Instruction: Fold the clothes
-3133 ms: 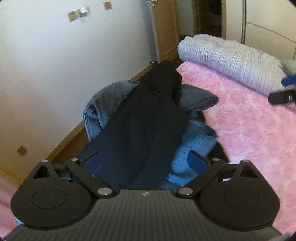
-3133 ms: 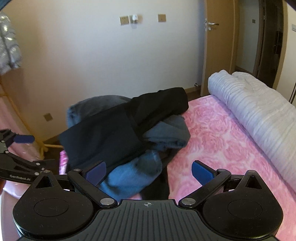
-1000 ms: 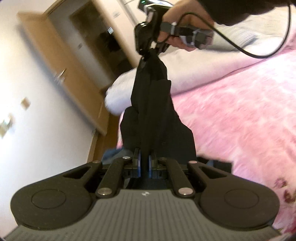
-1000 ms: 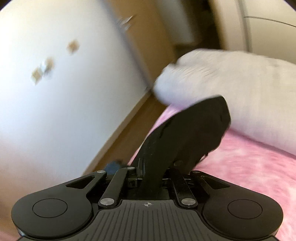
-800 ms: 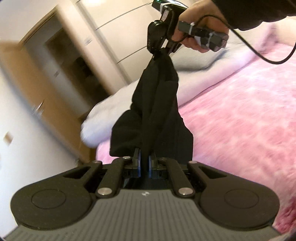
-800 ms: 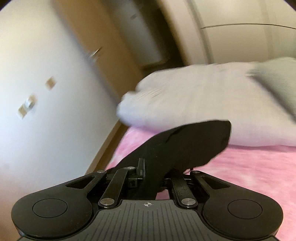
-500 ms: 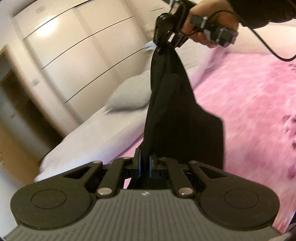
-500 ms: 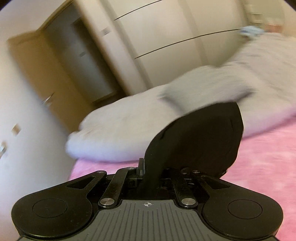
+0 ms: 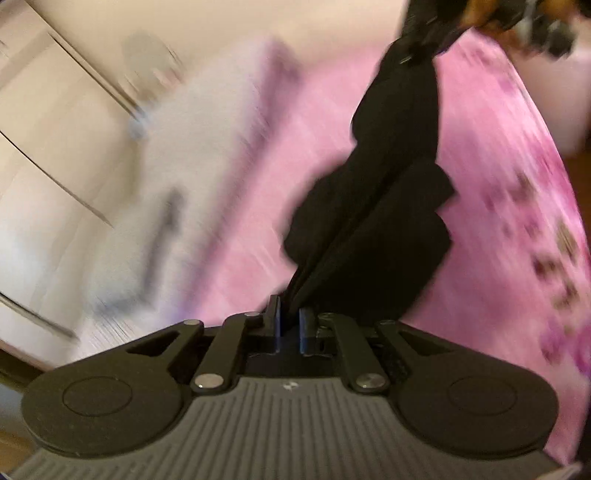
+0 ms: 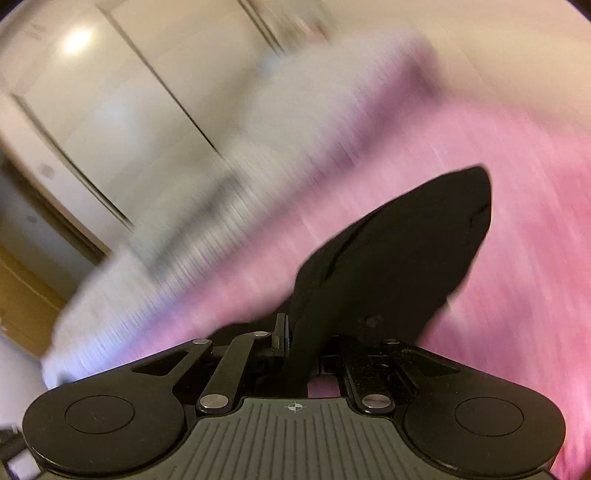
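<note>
The black cloth (image 9: 384,206) hangs in the air over the pink bed (image 9: 491,184). The left gripper (image 9: 290,325) pinches its near end. The right gripper (image 9: 424,26) pinches its far end, so it runs long between them.

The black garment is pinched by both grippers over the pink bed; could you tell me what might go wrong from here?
1. The black garment hangs bunched between the left gripper and the right gripper, so it may land creased rather than flat.
2. Each gripper pinches only a narrow bit of cloth; a tug might pull it free.
3. Both views are blurred, so placement on the pink bedspread may be imprecise.
</note>
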Motion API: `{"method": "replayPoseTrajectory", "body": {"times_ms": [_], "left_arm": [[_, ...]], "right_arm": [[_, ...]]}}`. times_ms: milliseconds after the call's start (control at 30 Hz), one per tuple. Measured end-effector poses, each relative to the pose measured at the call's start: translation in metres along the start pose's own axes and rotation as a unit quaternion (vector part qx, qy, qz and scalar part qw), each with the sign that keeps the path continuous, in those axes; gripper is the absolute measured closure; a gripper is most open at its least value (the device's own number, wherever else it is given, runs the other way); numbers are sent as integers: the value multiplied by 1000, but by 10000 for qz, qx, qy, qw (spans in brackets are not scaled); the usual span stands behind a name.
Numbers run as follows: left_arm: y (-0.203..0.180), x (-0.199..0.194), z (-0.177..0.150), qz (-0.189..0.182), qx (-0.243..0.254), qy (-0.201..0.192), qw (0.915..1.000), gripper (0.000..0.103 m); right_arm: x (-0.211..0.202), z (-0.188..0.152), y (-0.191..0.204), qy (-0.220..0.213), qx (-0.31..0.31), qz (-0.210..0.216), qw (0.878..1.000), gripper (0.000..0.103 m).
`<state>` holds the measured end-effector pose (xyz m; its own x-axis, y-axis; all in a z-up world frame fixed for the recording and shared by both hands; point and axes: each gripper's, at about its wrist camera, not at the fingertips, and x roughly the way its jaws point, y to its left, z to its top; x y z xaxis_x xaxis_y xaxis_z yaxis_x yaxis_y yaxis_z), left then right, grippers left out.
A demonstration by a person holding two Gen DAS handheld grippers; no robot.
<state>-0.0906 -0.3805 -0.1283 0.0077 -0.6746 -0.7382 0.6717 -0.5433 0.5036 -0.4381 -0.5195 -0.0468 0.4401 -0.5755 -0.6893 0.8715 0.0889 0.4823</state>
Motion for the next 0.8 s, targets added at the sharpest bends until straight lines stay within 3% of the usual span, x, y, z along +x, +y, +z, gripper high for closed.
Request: {"method": "replayPoseTrajectory", "body": {"times_ms": [67, 167, 200, 267, 400, 600, 800], "left_arm": [[-19, 17, -31, -390, -107, 492, 9980, 92], [-37, 19, -66, -796, -452, 817, 9924, 91], [-40, 18, -71, -876, -582, 837, 9909, 91], [-39, 20, -79, -977, -845, 830, 9881, 83], [-30, 28, -74, -1087, -1381, 623, 9825, 75], [7, 44, -43, -1252, -2095, 268, 9694, 67], [40, 91, 12, -2001, -2941, 184, 9344, 59]], "right_arm": [[-1, -22, -13, 364, 15, -192, 9992, 94], [-4, -56, -32, 909, 37, -480, 9947, 77], [-4, -67, -39, 1090, 44, -575, 9924, 67], [-6, -90, -52, 1450, 59, -765, 9865, 58], [-9, -131, -76, 2121, 67, -1119, 9708, 56], [-14, -77, -48, 1771, -625, -907, 9780, 56], [13, -11, -38, 1554, -1628, -584, 9726, 55]]}}
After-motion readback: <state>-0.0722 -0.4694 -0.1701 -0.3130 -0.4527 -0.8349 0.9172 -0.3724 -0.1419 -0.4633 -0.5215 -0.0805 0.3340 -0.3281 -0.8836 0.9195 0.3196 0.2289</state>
